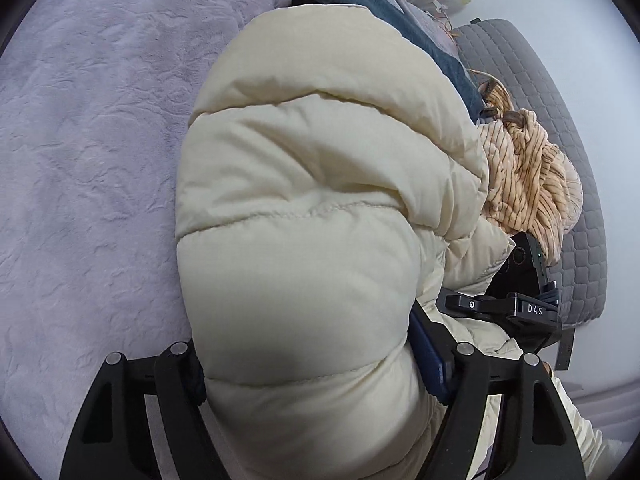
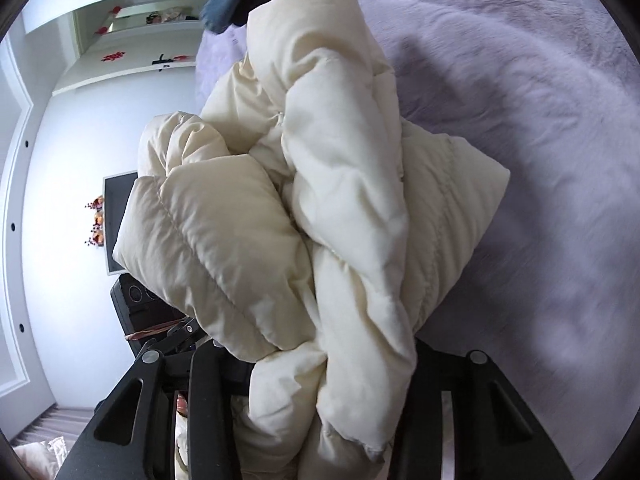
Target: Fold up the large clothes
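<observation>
A cream puffer jacket [image 1: 320, 184] is bunched into a thick roll over the lilac bed cover [image 1: 88, 152]. My left gripper [image 1: 312, 364] has a fat quilted section between its jaws, and both pads press into it, the blue pad [image 1: 430, 360] on the right side. My right gripper [image 2: 328, 360] is shut on a gathered fold of the same jacket [image 2: 352, 208]; the fabric hides its fingertips. In the left wrist view the right gripper's black body [image 1: 520, 300] shows past the jacket's right edge. The left gripper's body [image 2: 160, 320] shows low on the left in the right wrist view.
Blue jeans [image 1: 384, 12] lie beyond the jacket. A beige striped garment [image 1: 524, 184] rests on a grey quilted cushion [image 1: 560, 128] to the right. In the right wrist view there are white wall shelves [image 2: 132, 40] and a dark screen [image 2: 118, 220] on the left.
</observation>
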{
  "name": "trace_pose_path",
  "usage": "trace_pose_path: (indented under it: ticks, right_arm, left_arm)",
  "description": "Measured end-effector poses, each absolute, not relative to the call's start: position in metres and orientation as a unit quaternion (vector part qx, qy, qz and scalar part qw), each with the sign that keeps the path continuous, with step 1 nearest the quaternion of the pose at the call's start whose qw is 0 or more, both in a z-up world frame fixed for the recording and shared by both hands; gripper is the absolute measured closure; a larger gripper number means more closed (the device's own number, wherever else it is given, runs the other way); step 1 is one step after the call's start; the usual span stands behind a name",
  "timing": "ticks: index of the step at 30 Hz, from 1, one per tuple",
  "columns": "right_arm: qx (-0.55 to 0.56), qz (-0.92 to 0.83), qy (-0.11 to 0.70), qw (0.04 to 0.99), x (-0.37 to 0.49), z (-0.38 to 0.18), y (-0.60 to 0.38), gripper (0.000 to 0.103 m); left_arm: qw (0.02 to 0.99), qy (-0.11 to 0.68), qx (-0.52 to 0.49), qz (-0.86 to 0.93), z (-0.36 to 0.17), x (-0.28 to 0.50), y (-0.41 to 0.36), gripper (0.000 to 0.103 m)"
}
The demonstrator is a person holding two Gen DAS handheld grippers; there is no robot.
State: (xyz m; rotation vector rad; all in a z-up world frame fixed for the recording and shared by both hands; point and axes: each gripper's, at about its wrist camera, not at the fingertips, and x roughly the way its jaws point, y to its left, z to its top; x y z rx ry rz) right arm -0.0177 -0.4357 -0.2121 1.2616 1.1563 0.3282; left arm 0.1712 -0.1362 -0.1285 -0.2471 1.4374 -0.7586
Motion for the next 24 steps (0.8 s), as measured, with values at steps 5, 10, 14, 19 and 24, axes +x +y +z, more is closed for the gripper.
trace_pose_path:
  ticks: [5, 10, 14, 19, 24]
  right_arm:
    - [0.542, 0.158, 0.515, 0.645, -0.024, -0.2, -0.375, 0.059]
    - [0.554, 0.162, 0.529, 0.622, -0.033, -0.225, -0.302, 0.059]
    - [0.533, 0.145, 0.555, 0.622, -0.027, -0.26, -0.258, 0.057]
    - [0.532, 0.126, 0.558, 0.624, -0.027, -0.279, -0.253, 0.047]
    - [0.495, 0.107, 0.578, 0.64, -0.021, -0.25, -0.251, 0.041]
  left_arm:
    - [0.683, 0.645, -0.109, -0.324, -0.112, 0.148, -0.073, 0.024]
    - [0.686, 0.66, -0.101, -0.29, -0.126, 0.12, -0.003, 0.022]
    - [0.683, 0.684, -0.081, -0.244, -0.167, 0.106, 0.029, 0.02]
    - [0.707, 0.664, -0.032, -0.242, -0.142, 0.1, 0.029, 0.02]
    - [0.76, 0.586, -0.013, -0.281, -0.074, 0.11, 0.031, 0.02]
